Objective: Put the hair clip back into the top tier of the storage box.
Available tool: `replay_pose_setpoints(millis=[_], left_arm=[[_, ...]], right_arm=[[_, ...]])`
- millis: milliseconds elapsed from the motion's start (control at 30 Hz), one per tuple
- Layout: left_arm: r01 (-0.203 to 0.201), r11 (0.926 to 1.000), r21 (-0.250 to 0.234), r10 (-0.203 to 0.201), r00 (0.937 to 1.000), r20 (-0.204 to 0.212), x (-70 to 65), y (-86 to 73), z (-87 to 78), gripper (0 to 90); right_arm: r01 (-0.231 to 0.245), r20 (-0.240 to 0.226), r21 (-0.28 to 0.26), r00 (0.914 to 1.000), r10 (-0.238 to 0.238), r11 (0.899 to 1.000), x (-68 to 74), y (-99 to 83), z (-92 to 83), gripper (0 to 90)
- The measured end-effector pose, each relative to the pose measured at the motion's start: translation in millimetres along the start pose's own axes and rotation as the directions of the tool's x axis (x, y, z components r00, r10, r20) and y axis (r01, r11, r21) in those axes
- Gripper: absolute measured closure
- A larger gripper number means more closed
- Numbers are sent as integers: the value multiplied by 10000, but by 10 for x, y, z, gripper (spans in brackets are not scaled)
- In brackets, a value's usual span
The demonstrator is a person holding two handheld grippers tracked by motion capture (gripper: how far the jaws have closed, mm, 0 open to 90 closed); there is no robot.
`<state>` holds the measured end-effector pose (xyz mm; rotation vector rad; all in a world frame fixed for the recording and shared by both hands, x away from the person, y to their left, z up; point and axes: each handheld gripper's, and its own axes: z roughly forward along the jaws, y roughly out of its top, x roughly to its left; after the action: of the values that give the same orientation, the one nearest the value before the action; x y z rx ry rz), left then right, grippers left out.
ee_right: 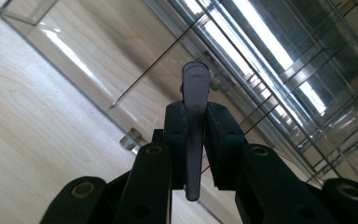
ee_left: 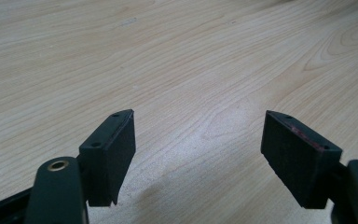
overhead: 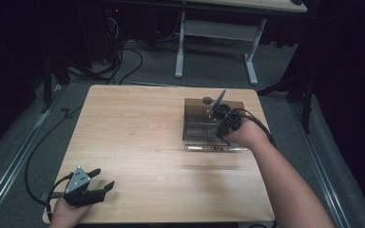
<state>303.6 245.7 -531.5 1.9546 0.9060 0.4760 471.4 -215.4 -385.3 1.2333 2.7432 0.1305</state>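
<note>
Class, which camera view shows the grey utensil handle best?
The right gripper view: the grey handle stands close and sharp, clamped between the right gripper jaws over the clear rack. In the high view the handle is a small slanted sliver. The left gripper view looks at table.

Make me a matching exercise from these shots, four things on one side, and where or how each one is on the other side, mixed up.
Things:
1. left gripper
2. right gripper
3. grey utensil
4. clear rack

States:
A. stands on the table's far right part
B. jaws wide apart above bare wood
C. clamped between two black jaws
D. jaws closed on a thin handle

Pairs: 1-B, 2-D, 3-C, 4-A
</note>
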Motion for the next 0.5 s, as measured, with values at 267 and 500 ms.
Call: replay_pose_setpoints(millis=[267,500], left_arm=[[-3,10000,-2,3,10000,-2,-1,-1,-1,267],[-15,10000,7,15,10000,9,1,-1,-2,267]], right_arm=[[-99,3,46,10000,99,9999,-4,47,90,792],[132,94,103,9999,-133,9999,8,67,175,792]])
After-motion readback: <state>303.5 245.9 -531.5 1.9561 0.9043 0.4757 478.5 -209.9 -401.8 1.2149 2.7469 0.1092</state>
